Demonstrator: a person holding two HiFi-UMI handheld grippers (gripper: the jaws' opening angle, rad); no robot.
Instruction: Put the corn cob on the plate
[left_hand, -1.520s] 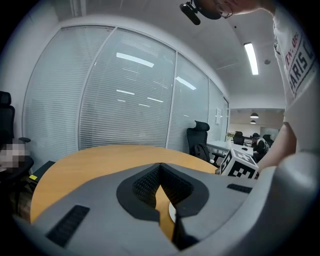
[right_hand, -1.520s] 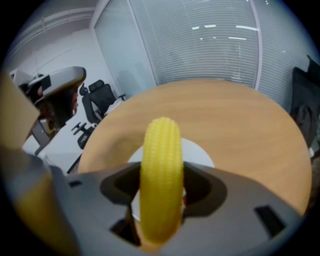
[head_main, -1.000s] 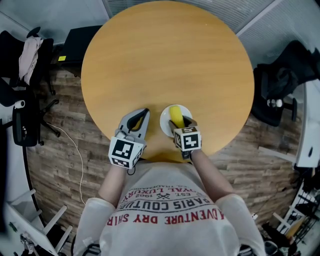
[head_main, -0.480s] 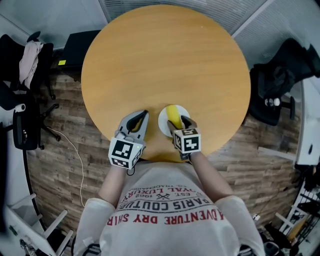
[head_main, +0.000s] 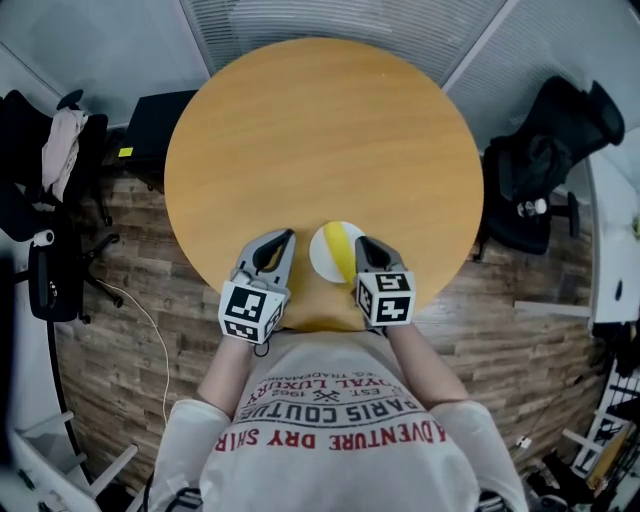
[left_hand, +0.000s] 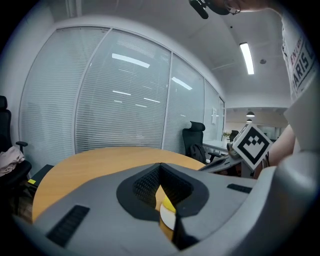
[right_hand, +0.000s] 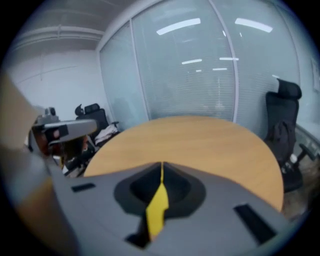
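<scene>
Now left gripper (head_main: 284, 238) and right gripper (head_main: 363, 245) flank the plate (head_main: 321, 256).

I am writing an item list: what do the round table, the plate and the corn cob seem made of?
Table: wood or wood-look laminate, matte; even light-brown top with faint grain.
Plate: smooth plain white; ceramic or plastic, I cannot tell.
Corn cob: uniform bright yellow, kernels too small to see; perhaps a plastic toy, perhaps real.

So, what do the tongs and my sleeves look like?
The left tongs and right tongs are grey with black ribbed inner pads, each carrying a cube of black-and-white square markers. The T-shirt is pale, short-sleeved, with red lettering.
</scene>
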